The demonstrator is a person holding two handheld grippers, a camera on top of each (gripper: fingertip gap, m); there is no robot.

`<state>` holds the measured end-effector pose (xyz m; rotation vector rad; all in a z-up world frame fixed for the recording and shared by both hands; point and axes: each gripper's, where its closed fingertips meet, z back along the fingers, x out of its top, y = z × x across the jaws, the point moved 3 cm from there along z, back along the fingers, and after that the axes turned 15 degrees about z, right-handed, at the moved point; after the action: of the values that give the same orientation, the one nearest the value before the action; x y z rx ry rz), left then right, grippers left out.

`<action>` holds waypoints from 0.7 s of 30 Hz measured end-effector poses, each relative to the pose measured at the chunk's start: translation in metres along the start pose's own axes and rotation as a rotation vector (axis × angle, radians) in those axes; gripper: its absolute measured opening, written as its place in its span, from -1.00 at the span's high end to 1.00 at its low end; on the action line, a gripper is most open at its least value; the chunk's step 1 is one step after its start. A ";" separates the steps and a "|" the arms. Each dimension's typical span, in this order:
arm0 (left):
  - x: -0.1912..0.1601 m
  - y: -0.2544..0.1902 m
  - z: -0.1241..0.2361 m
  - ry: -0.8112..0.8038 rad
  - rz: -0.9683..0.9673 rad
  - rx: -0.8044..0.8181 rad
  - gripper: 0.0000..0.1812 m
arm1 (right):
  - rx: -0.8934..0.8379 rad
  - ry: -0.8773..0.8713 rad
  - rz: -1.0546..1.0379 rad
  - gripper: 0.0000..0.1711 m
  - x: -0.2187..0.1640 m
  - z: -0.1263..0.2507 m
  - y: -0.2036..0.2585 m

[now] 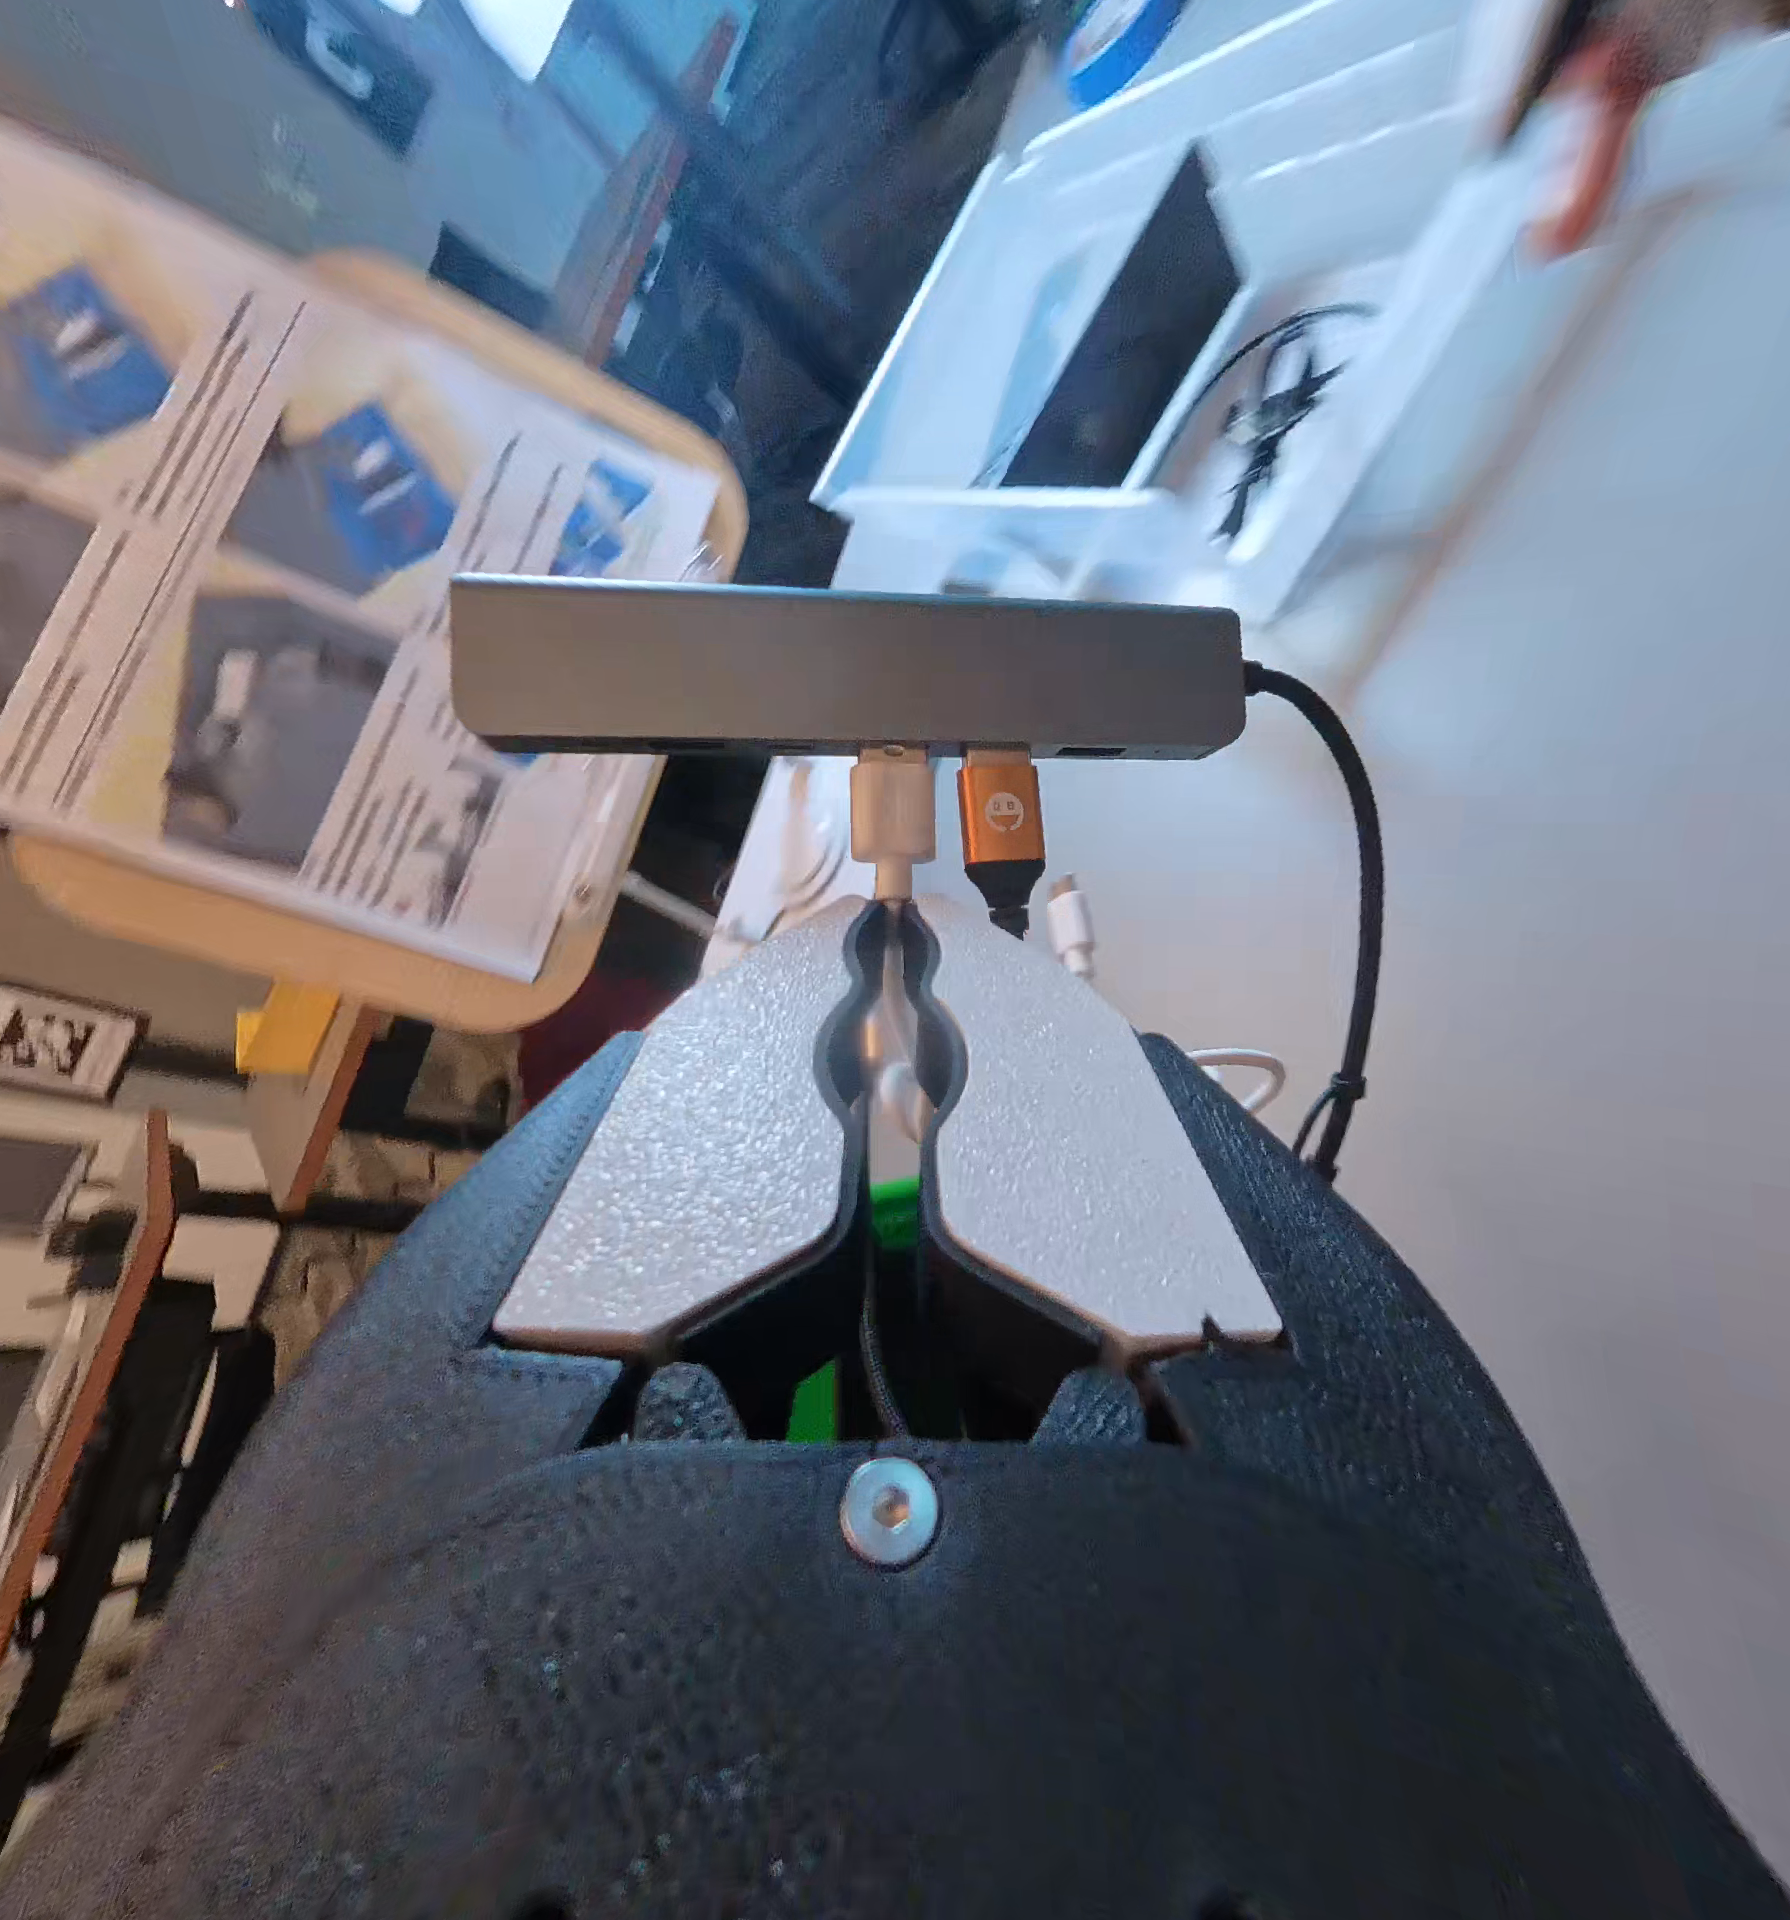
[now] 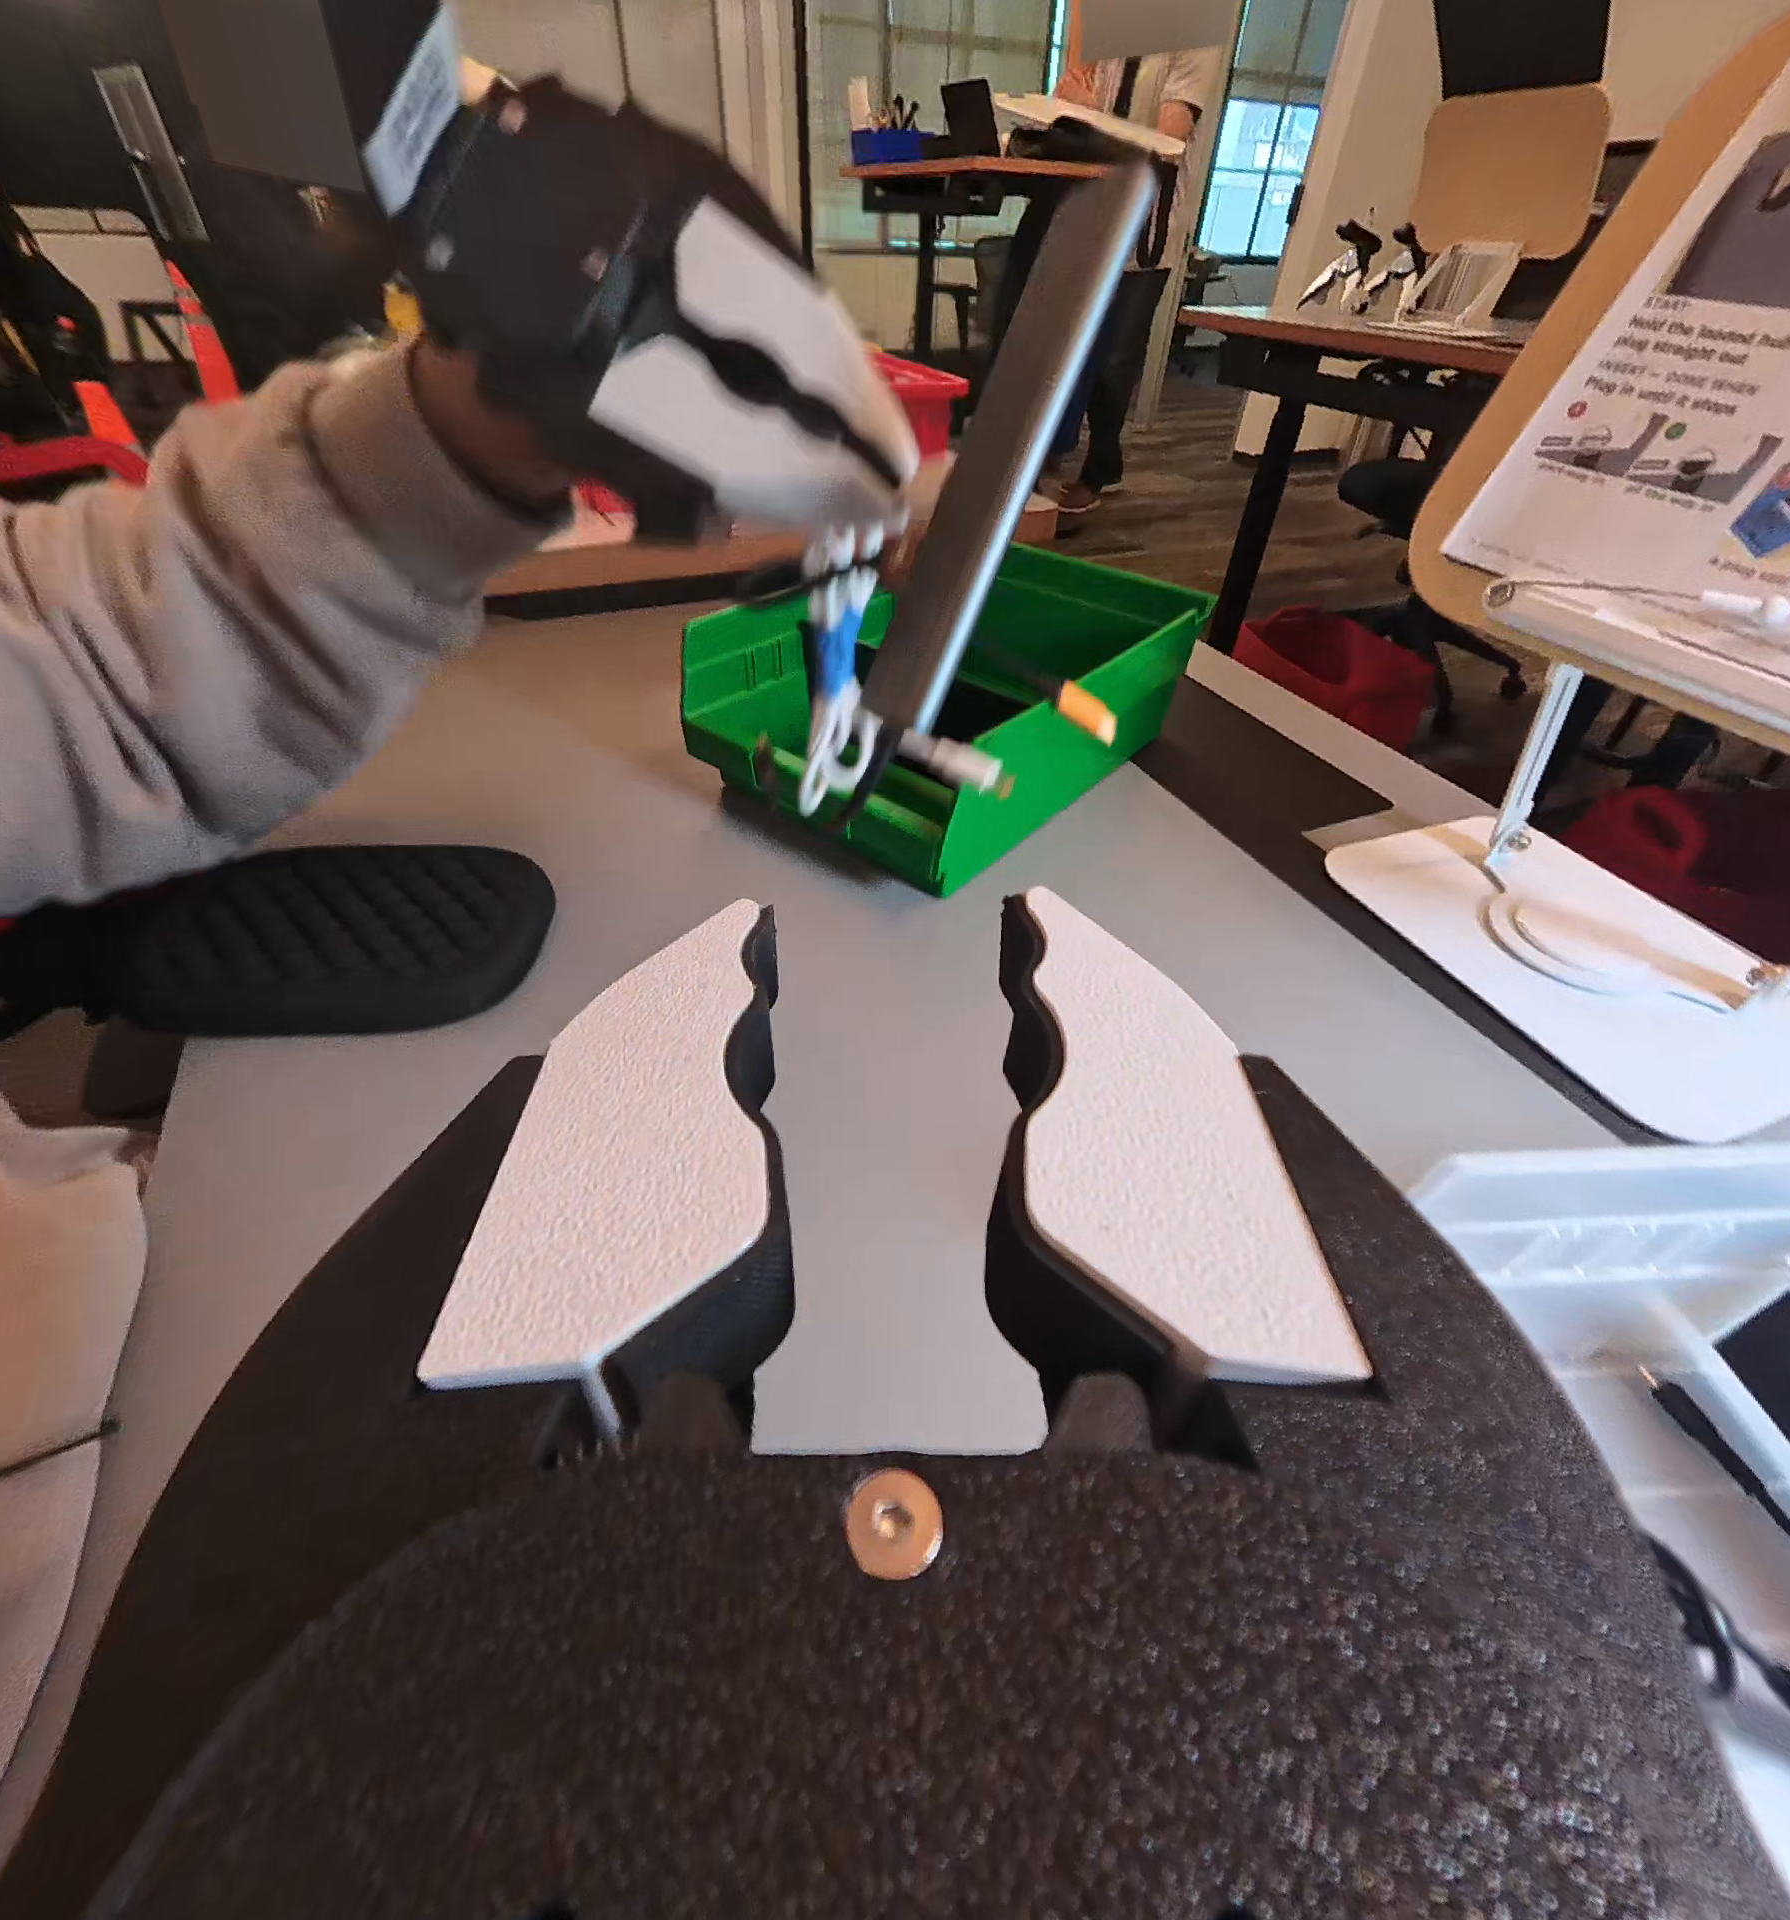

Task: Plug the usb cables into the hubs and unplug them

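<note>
In the left wrist view my left gripper [image 1: 893, 914] is shut on a white cable just behind its white USB plug [image 1: 893, 821]. That plug sits in a port of the grey hub [image 1: 839, 665]. An orange plug [image 1: 997, 821] is in the port beside it. The hub's black braided lead [image 1: 1364, 883] hangs at the right. In the right wrist view the left gripper [image 2: 886, 488] holds the hub [image 2: 1016, 436] tilted in the air above a green bin [image 2: 1036, 800]. Loose orange [image 2: 1086, 710] and white [image 2: 964, 769] cable ends dangle there. My right gripper [image 2: 886, 1039] is open and empty over the grey table [image 2: 870, 1299].
A stand with an instruction sheet [image 2: 1649, 416] rises at the right on a white base [image 2: 1597, 987]. A clear plastic tray [image 2: 1597, 1247] lies near right. A black padded rest [image 2: 330, 935] and a person's grey sleeve [image 2: 195, 623] are at left.
</note>
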<state>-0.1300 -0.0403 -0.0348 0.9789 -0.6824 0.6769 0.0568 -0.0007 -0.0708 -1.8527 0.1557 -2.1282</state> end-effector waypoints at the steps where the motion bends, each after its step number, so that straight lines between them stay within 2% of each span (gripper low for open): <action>1: 0.004 -0.021 -0.005 -0.017 -0.026 -0.025 0.96 | 0.007 0.000 -0.002 0.51 0.003 -0.006 -0.002; 5: 0.009 -0.089 -0.027 -0.069 -0.071 -0.126 0.96 | 0.175 0.030 -0.152 0.43 -0.009 -0.027 0.010; 6: 0.009 -0.100 -0.032 -0.082 -0.066 -0.152 0.96 | 0.211 0.034 -0.179 0.47 -0.016 -0.029 0.015; 8: 0.005 -0.115 -0.040 -0.092 -0.046 -0.196 0.96 | 0.256 0.036 -0.215 0.71 -0.029 -0.031 0.021; 12: -0.006 -0.125 -0.048 -0.103 0.062 -0.283 0.96 | 0.273 0.044 -0.244 0.84 -0.044 -0.029 0.026; 14: -0.011 -0.124 -0.053 -0.122 0.146 -0.304 0.95 | 0.197 0.054 -0.180 0.88 -0.045 -0.030 0.022; 17: -0.015 -0.114 -0.054 -0.144 0.366 -0.319 0.90 | 0.010 0.109 0.038 0.88 -0.041 -0.030 0.013; 21: 0.004 -0.112 -0.041 -0.270 0.826 -0.510 0.75 | -0.273 0.193 0.390 0.88 -0.033 -0.025 0.003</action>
<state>-0.0336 -0.0469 -0.1041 0.2815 -1.4488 1.0209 0.0367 0.0033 -0.1069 -1.5794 0.8179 -2.0751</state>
